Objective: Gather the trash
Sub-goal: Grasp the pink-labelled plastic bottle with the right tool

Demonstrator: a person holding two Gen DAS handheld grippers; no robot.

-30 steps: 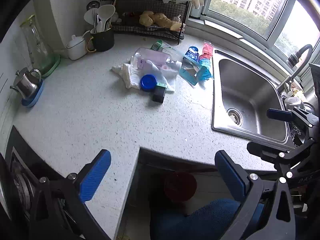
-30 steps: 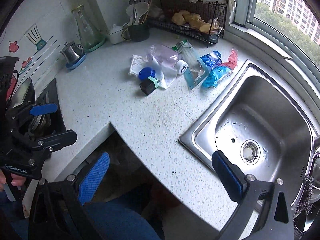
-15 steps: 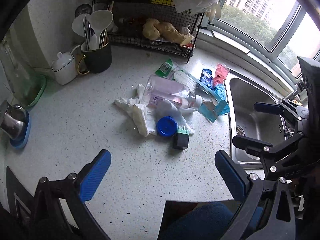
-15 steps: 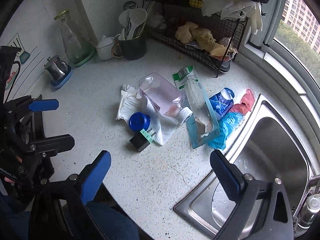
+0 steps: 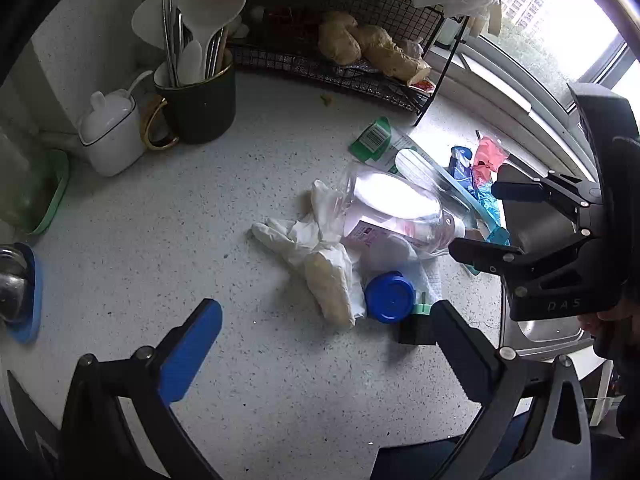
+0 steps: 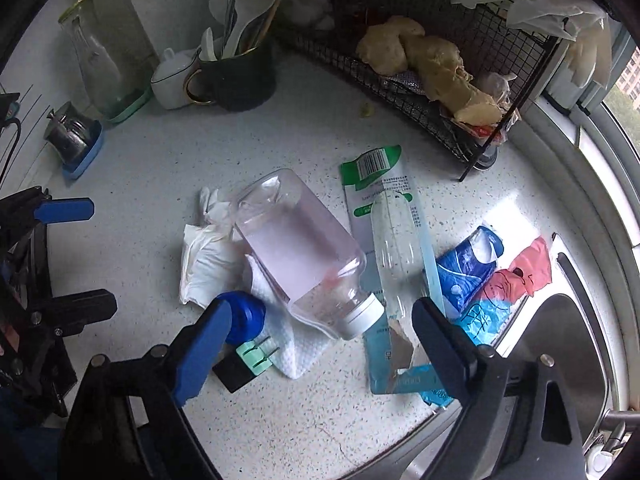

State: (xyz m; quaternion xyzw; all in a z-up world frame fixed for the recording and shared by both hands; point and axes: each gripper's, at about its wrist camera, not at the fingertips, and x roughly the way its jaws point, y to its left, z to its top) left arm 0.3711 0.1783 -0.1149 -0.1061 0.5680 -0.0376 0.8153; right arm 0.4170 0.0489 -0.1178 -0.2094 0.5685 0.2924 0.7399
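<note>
We are inspecting a speckled white countertop point(image 6: 160, 168) in a kitchen corner, with a wire rack point(image 6: 440, 92) behind and a steel sink point(image 6: 568, 344) to the right. The right gripper point(image 6: 320, 328) is hovering with its fingers spread wide and empty, just above the neck of a clear plastic jar point(image 6: 300, 256) lying on its side. The left gripper point(image 5: 324, 344) is likewise standing open and holding nothing, low over the counter near a blue lid point(image 5: 390, 298) and crumpled white tissue point(image 5: 320, 264).

The trash is lying in one overlapping heap: the jar is resting on the tissue, a slim clear bottle point(image 6: 394, 248) is sitting on a torn teal package point(image 6: 400, 360), and blue and red wrappers point(image 6: 500, 268) are lying near the sink edge. A black plug point(image 6: 240, 368) is touching the tissue.

We are judging the main risks as follows: the smooth, rounded jar may be slipping or rolling from the fingers, and closing on it may be dragging tissue, knocking the lid away, or pushing the wrappers into the sink.
</note>
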